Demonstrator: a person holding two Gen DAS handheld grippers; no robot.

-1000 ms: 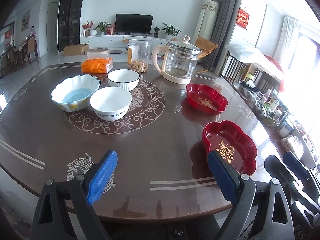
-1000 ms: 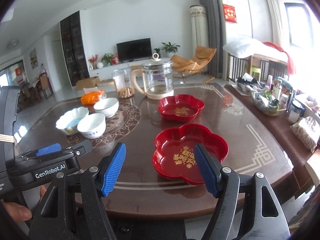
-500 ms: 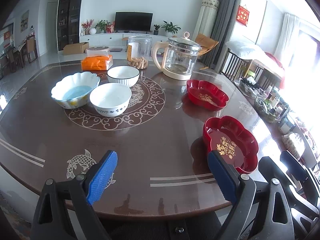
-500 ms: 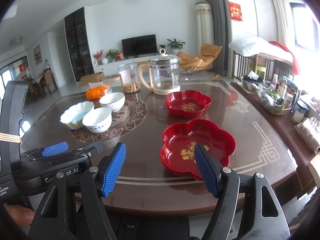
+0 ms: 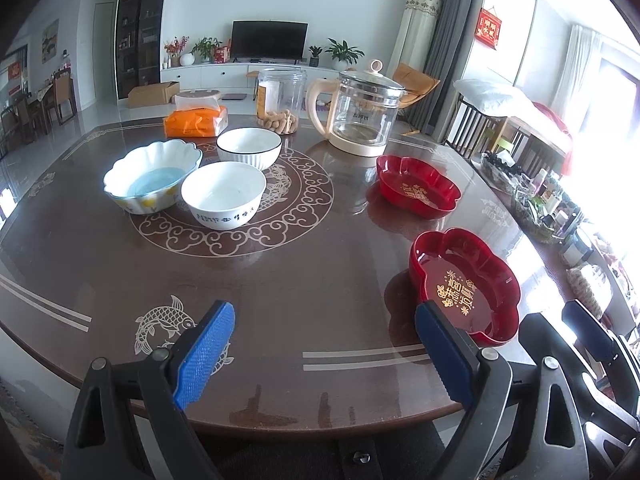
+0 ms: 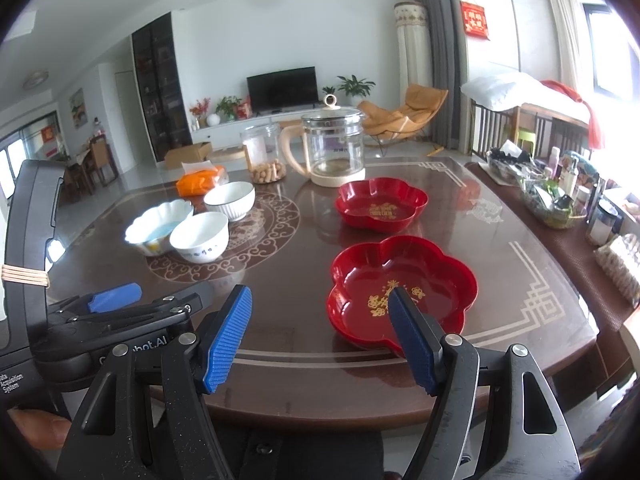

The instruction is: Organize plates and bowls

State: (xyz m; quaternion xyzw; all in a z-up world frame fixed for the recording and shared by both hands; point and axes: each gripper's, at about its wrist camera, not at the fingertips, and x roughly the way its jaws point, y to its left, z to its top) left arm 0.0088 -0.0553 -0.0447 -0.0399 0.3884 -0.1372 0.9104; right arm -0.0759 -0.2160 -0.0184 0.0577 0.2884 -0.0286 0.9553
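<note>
Daylight from the windows on the right washes over a living room with a television, potted plants and a tan lounge chair behind a dark round surface inlaid with pale scrollwork and fish. Three bowls cluster on the left of the central medallion, touching or nearly so: a scalloped bowl with a blue inside, a plain white bowl with blue marks on its side, and a ribbed white bowl with a dark rim behind them. Two red flower-shaped plates with gold lettering sit apart on the right, the near red plate close to the edge and the far red plate in front of a glass kettle. Nothing is stacked, so sorting seems not yet begun. The left gripper hovers over the near edge with its fingers spread wide and empty, aimed between the groups. The right gripper is likewise open and holds nothing, its right finger overlapping the near plate in view, probably lined up to take that plate first.
</note>
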